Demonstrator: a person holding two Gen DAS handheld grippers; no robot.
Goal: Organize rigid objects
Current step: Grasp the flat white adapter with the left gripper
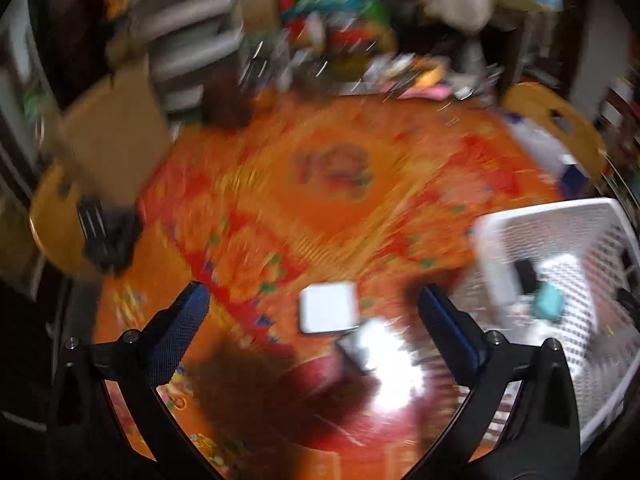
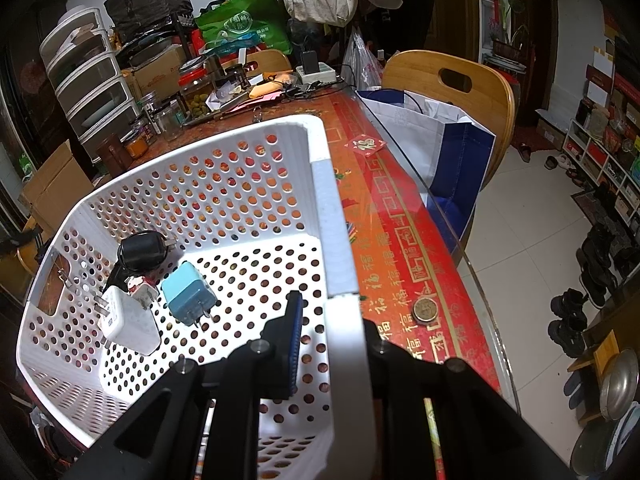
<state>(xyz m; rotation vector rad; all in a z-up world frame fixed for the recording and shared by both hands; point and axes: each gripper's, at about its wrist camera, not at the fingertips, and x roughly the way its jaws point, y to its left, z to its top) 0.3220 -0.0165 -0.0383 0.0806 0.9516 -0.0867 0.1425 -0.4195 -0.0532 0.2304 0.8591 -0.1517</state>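
Note:
The left wrist view is motion-blurred. My left gripper (image 1: 314,300) is open and empty above the orange tablecloth; a white square charger (image 1: 329,307) lies between its fingers, below them. A dark object (image 1: 352,350) lies just nearer. The white perforated basket (image 1: 560,220) is at the right. My right gripper (image 2: 332,320) is shut on the basket's right rim (image 2: 332,208). Inside the basket lie a white charger (image 2: 130,322), a blue charger (image 2: 188,294), a small patterned plug (image 2: 140,286) and a black adapter (image 2: 142,250).
The red and orange tablecloth (image 2: 400,208) is under glass. A coin (image 2: 425,309) lies beside the basket. Jars and clutter (image 2: 192,92) stand at the far end. A wooden chair (image 2: 452,88) with a blue and white bag (image 2: 440,140) stands to the right. Another chair (image 1: 56,216) is on the left.

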